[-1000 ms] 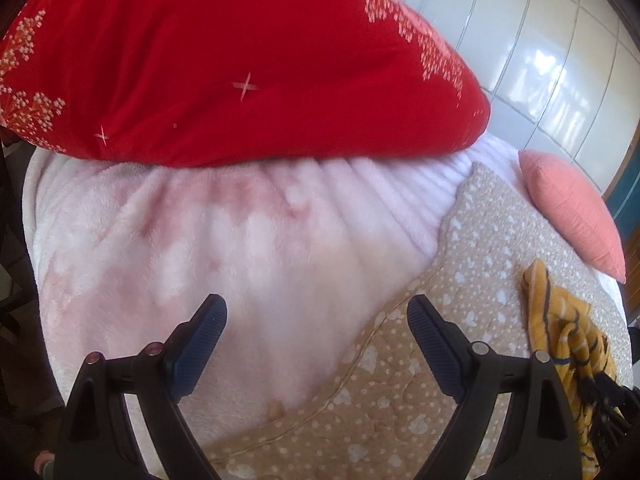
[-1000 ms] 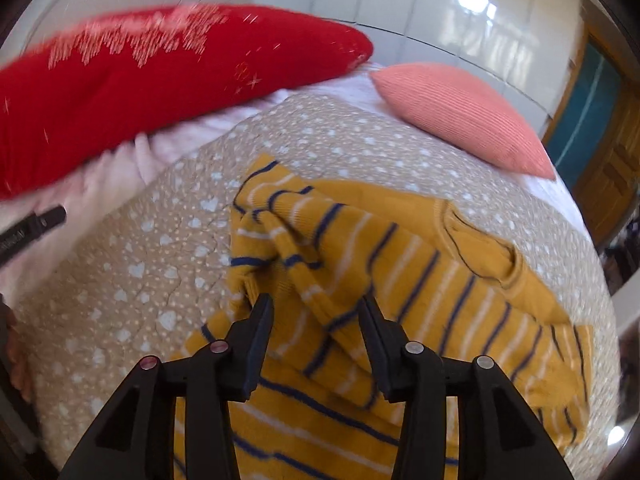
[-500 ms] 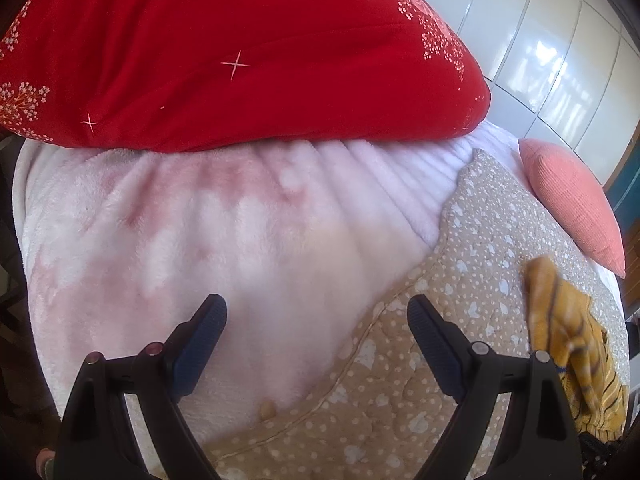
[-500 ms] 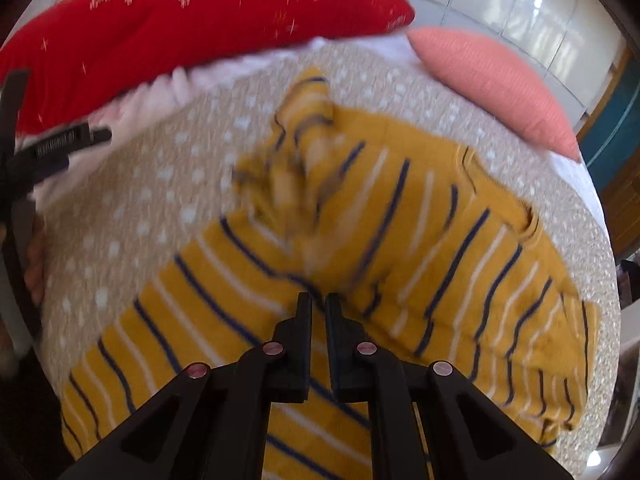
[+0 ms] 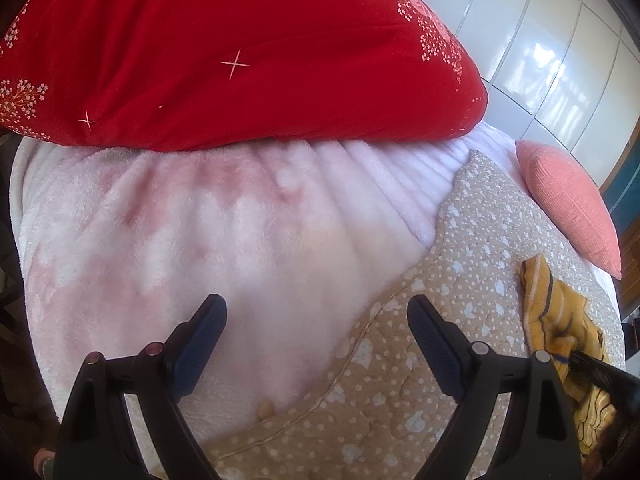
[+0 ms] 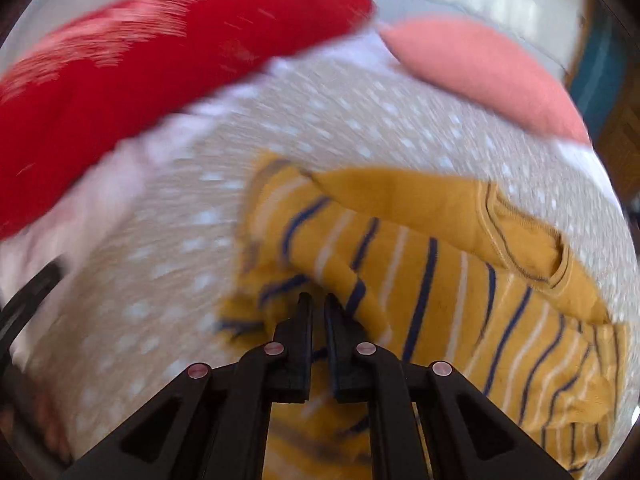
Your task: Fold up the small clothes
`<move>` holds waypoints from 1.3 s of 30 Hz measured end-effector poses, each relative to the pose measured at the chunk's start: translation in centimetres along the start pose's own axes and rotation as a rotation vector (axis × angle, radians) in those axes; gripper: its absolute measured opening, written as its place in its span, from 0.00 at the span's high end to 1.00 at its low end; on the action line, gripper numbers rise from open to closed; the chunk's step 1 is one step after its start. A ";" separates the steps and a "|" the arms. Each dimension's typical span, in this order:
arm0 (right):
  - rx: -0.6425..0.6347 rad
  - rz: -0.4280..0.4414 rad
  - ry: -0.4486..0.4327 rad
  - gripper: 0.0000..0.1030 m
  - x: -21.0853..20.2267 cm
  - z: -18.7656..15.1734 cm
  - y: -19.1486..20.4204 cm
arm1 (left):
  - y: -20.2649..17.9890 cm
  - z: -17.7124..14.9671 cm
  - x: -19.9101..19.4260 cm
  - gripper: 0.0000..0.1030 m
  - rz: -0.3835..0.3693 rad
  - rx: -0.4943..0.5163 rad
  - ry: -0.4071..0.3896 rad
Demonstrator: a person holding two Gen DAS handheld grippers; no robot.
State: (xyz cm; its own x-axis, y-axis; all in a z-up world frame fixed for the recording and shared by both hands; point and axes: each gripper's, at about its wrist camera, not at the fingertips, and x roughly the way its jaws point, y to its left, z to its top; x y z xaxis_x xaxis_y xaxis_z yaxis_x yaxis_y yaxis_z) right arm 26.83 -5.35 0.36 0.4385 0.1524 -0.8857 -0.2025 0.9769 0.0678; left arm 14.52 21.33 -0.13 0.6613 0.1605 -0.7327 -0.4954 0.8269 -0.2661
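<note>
A small mustard-yellow shirt with navy and white stripes (image 6: pixel 440 264) lies crumpled on a beige quilt with white dots (image 6: pixel 168 280). My right gripper (image 6: pixel 318 300) is shut on a fold of the shirt near its left edge. The right wrist view is blurred by motion. In the left wrist view the shirt (image 5: pixel 560 316) shows at the far right, with the right gripper's dark tip touching it. My left gripper (image 5: pixel 316 308) is open and empty above a fluffy pink blanket (image 5: pixel 224 240), well left of the shirt.
A big red cushion (image 5: pixel 240 52) lies at the back on the blanket. A salmon-pink pillow (image 5: pixel 568 200) sits at the back right near a white tiled wall (image 5: pixel 552 32). The quilt's edge (image 5: pixel 360 324) runs diagonally under my left gripper.
My right gripper closed on the shirt fold and has pulled it, shifting the bunched left part. The left gripper stayed open and tilted slightly, bringing more of the red cushion into view.
</note>
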 end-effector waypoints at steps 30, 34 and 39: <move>-0.332 -0.011 -0.123 0.66 -5.9 -11.5 0.6 | -2.3 -0.9 -1.9 0.12 -0.122 0.042 -0.014; -0.406 -0.090 -0.202 0.50 -9.7 -16.4 -0.7 | -3.2 -1.9 -1.3 0.12 -0.153 0.055 0.028; -0.316 -0.124 -0.264 0.50 -13.5 -20.0 -5.5 | -4.9 -3.3 -2.6 0.12 -0.169 0.105 0.010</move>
State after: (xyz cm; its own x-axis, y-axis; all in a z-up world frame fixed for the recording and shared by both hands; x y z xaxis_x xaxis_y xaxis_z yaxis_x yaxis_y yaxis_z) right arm 4.51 -15.76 2.72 0.6769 0.1094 -0.7279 -0.3743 0.9027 -0.2124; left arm 13.35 15.09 1.04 0.7244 0.0092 -0.6893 -0.3158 0.8933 -0.3199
